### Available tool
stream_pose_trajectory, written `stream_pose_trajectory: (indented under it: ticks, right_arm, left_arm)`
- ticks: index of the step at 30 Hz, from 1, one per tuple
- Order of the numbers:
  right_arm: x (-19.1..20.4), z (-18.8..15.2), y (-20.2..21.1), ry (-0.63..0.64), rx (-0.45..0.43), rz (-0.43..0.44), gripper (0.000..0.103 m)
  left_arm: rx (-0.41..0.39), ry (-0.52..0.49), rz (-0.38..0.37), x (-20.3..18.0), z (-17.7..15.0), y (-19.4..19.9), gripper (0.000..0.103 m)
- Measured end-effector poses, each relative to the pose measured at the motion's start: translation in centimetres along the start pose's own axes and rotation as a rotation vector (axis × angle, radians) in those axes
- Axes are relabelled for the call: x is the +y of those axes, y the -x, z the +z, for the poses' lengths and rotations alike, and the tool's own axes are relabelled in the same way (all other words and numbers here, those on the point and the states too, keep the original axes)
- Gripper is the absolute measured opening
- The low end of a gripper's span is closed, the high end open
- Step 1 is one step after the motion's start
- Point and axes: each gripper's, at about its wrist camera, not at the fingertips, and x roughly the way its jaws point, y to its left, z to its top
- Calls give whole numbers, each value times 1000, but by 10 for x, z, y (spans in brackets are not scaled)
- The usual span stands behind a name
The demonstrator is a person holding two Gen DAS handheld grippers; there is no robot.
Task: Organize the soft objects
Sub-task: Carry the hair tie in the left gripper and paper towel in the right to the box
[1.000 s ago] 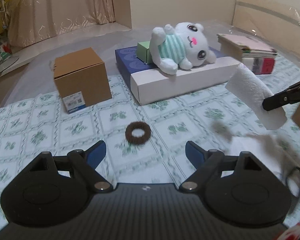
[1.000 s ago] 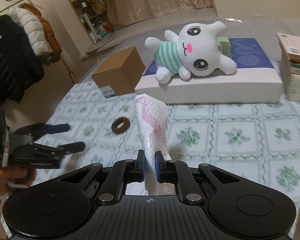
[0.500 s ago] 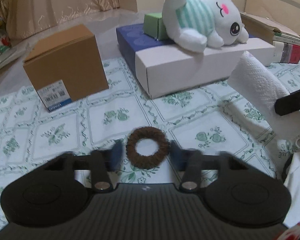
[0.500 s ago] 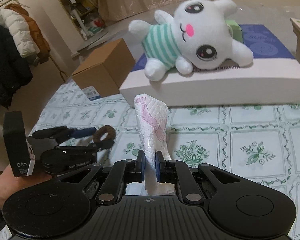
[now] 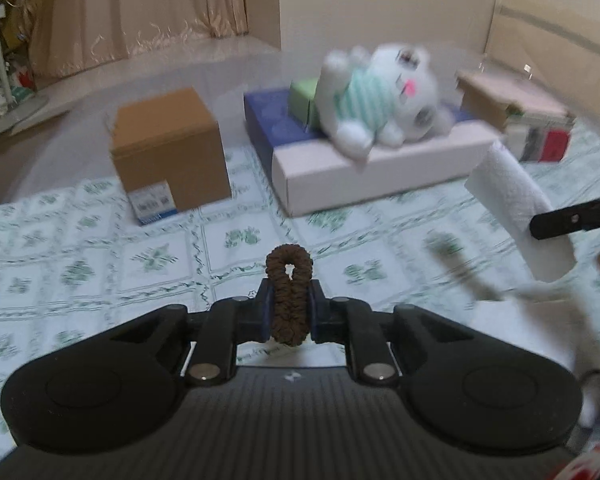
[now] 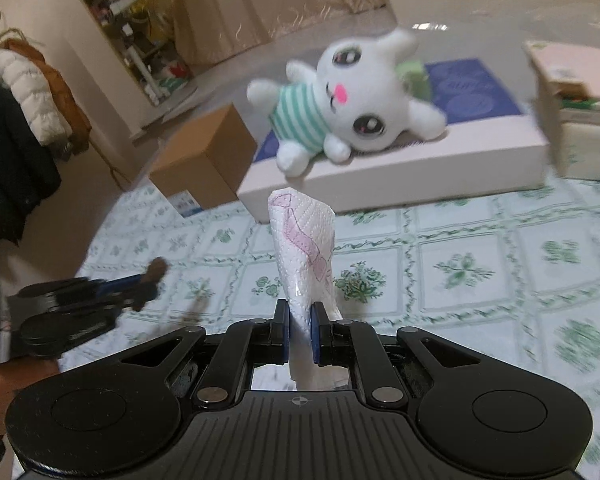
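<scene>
**Both claws loaded: scrunchie on the left, paper towel on the right**

Left wrist view: the left gripper [image 5: 289, 312] has its jaws just closed in, and they now clench a brown scrunchie [image 5: 289, 292], squeezed into a narrow upright loop between the pads, at about 6 o'clock of centre. Beyond it lies the green-patterned tablecloth [image 5: 100, 248]. At 10 o'clock stands a cardboard box [image 5: 168, 148]; at 1 o'clock a white plush toy in a striped shirt [image 5: 380, 104] lies on a flat white-and-blue box [image 5: 372, 168], with a small green box [image 5: 304, 98] behind it. At 3 o'clock a rolled paper towel [image 5: 516, 208] hangs in the right gripper's black finger [image 5: 572, 220].

Right wrist view: the right gripper [image 6: 300, 332] is clamped on the paper towel [image 6: 304, 248], which stands up between the pads at centre, pink print on its face. At 9 o'clock the left gripper [image 6: 140, 284] carries the scrunchie [image 6: 152, 276], a hand [image 6: 4, 380] below it. The plush toy [image 6: 340, 108] lies at 12 o'clock; jackets [image 6: 24, 100] hang at 10 o'clock.
</scene>
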Motion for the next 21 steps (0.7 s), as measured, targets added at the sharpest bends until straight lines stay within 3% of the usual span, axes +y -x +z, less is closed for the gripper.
stream_pose_trajectory:
  ticks: [11, 16, 21]
  right_arm:
    - [36, -61, 151, 25, -124, -107, 10]
    - [39, -107, 207, 48, -152, -150, 10]
    - [20, -159, 260, 36, -164, -214, 10]
  left_arm:
    - [-130, -32, -75, -85, -7, 182, 15]
    - [-146, -24, -157, -138, -31, 231, 15]
    - [-129, -6, -254, -198, -64, 253, 15]
